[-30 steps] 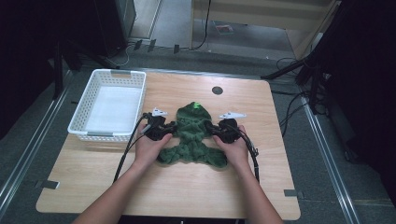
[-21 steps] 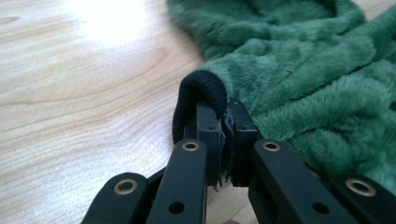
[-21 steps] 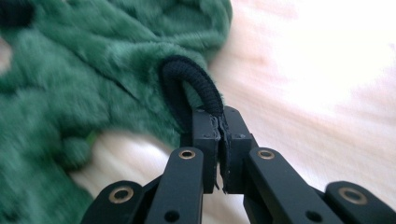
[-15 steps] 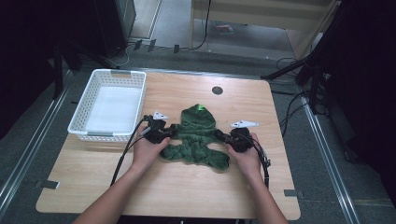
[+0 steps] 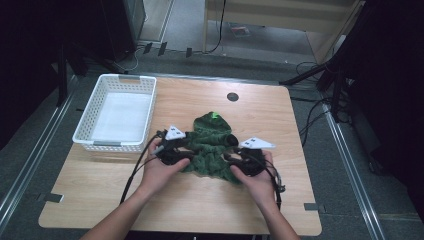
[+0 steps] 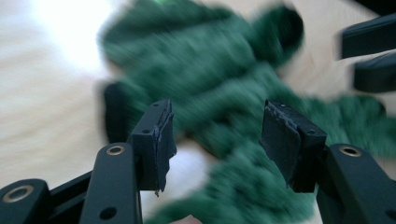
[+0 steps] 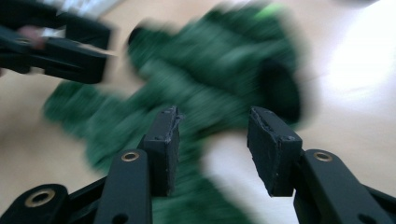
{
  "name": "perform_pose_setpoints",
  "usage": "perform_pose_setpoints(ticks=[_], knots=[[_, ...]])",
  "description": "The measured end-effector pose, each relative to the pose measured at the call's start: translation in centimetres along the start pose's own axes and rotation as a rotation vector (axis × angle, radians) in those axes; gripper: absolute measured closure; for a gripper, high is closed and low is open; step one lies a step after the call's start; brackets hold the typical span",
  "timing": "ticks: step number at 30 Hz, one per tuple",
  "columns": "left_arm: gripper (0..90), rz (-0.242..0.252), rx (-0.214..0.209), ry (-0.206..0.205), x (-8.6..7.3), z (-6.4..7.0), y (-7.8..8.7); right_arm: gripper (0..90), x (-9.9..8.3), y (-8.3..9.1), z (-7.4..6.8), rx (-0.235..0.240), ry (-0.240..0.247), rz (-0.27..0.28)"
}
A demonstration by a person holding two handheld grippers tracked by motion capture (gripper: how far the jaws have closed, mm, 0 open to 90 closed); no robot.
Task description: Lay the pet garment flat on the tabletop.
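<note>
while both grippers hover low over the green garment [image 5: 212,147], neither has hold of it: the left gripper [image 6: 217,135] shows its two black jaws spread apart with only blurred green cloth beyond them, and the right gripper [image 7: 212,140] stands the same way, jaws parted and nothing between the pads. the garment lies bunched on the wooden table [image 5: 300,125], roughly at its middle, with what looks like a hood end pointing away from the person and a small bright green spot on it (a tag or a patch, too small to tell). in the high view the left gripper [image 5: 172,150] sits at the cloth's left edge and the right gripper [image 5: 247,159] at its right near edge, each just beside or touching the fabric. the white basket [image 5: 117,112] stands well apart at the table's left far corner, with nothing visible inside. my reading is that the step in hand is the folding or gathering of the garment, at a point between grips. the next move likely calls for each open gripper to settle on an edge or corner of the cloth and close on a single firm pinch, low enough to catch the layers, before lifting or folding; the motion blur in both gripper views makes exact contact hard to judge.
</note>
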State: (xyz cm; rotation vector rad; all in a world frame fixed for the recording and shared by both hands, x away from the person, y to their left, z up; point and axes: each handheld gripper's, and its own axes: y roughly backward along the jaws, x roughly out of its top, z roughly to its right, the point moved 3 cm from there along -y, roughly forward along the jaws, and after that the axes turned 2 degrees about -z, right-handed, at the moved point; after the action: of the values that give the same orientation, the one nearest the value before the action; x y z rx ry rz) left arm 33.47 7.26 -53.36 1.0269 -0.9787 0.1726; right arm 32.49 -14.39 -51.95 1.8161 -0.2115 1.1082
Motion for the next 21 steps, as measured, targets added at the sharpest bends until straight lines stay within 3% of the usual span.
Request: perform_pose_setpoints(ticks=[1,4,6,7,8,9,13,15,17,19,20,21], knots=[[43.9,-0.017,0.008,-0.013,-0.2,0.3,-0.4,54.1,-0.3,-0.7,-0.6,0.005,0.004,-0.023],[47.5,-0.056,0.042,0.003,-0.9,0.4,-1.8,57.4,-0.9,-2.4,-1.5,0.01,0.007,-0.064],[56.0,-0.078,0.058,-0.011,-1.3,0.4,-2.2,65.2,-1.2,-3.3,-1.6,-0.019,0.015,-0.1],[66.2,-0.088,0.047,-0.034,-1.5,0.4,-2.3,73.7,-1.4,-3.6,-1.5,-0.046,0.032,-0.111],[78.7,-0.102,0.063,-0.069,-1.6,0.3,-2.2,81.4,-1.6,-3.7,-1.3,-0.076,0.056,-0.109],[83.9,-0.103,0.077,-0.09,-1.7,0.2,-2.1,84.1,-1.8,-3.7,-1.0,-0.084,0.061,-0.103],[88.8,-0.11,0.105,-0.12,-2.2,-0.8,-1.6,87.3,-2.0,-2.5,0.2,-0.131,0.081,-0.111],[88.7,-0.098,0.098,-0.114,-2.4,-0.8,-1.6,87.3,-2.5,-2.1,0.7,-0.15,0.09,-0.127],[84.8,-0.085,0.066,-0.111,-2.4,-0.5,-1.7,85.1,-3.1,-2.4,0.8,-0.108,0.096,-0.143],[64.9,-0.062,0.064,-0.067,-2.2,-0.3,-1.4,72.6,-2.9,-2.2,0.5,-0.069,0.097,-0.11],[55.7,-0.041,0.048,-0.039,-2.0,-0.5,-1.0,64.2,-2.7,-1.8,0.3,-0.069,0.092,-0.087],[50.7,-0.021,0.032,-0.014,-1.9,-0.7,-0.4,61.8,-2.4,-1.2,0.1,-0.068,0.088,-0.063]])
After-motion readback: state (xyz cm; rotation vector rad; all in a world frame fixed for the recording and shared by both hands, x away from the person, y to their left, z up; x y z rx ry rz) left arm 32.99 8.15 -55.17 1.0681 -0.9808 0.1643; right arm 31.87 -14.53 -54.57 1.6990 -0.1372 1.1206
